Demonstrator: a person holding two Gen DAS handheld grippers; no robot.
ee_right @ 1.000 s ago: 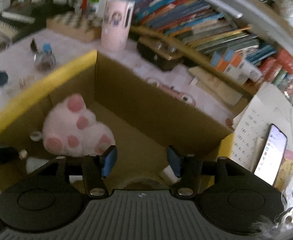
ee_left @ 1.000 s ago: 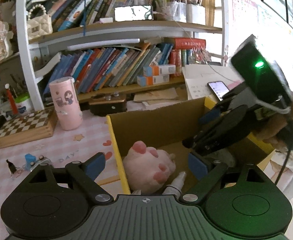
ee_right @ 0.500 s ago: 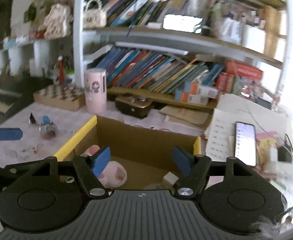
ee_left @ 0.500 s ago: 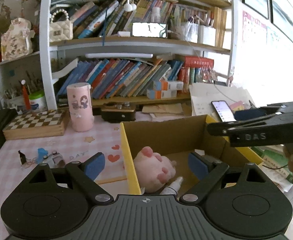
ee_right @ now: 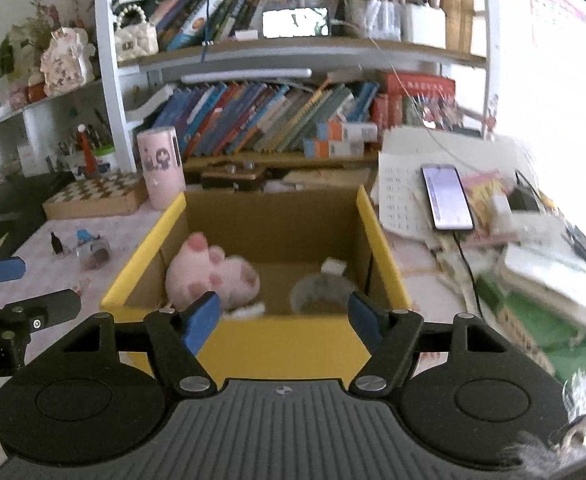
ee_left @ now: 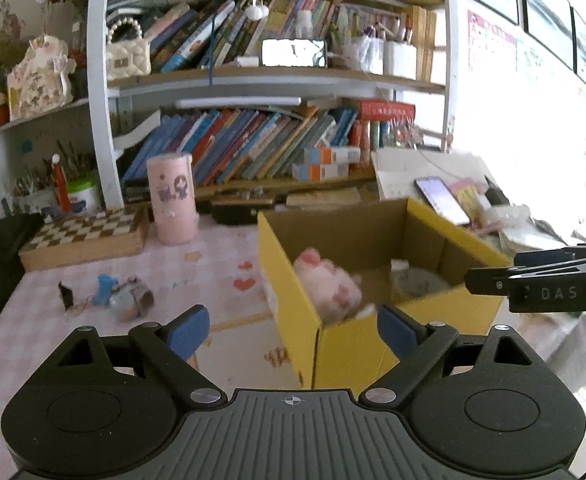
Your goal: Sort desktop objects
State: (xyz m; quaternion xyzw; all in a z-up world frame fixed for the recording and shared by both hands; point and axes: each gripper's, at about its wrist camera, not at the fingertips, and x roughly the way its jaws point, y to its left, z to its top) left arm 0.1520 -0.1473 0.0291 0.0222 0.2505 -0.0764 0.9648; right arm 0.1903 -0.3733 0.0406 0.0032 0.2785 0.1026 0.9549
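We are seeing both grippers hanging back from the box (ee_right: pixel 377 236) – neither holding anything. Left gripper (ee_left: pixel 293 328) is standing wide, nothing between its blue pads (ee_left: pixel 187 330); right gripper (ee_right: pixel 283 316) is spread too, jaws empty, pads (ee_right: pixel 201 316) clear of the box rim. In the left view the right gripper's black body is showing at 3 o'clock.

Box is sitting open on the pink table (ee_left: pixel 197 280), cardboard inside, yellow outside. Plush paw (ee_right: pixel 209 276) is lying in it at the 9 o'clock side, a blurry roundish thing (ee_right: pixel 321 292) at the 3 o'clock side – we cannot tell what.

Outside the box, at 9 o'clock on the table: small clutter (ee_left: pixel 125 300), a blue bit and a dark clip, well apart from the box. Pink cup (ee_left: pixel 172 198) is standing upright at 11 o'clock beside the chessboard (ee_left: pixel 81 234). Phone (ee_right: pixel 447 196) is lying on papers at 2 o'clock.
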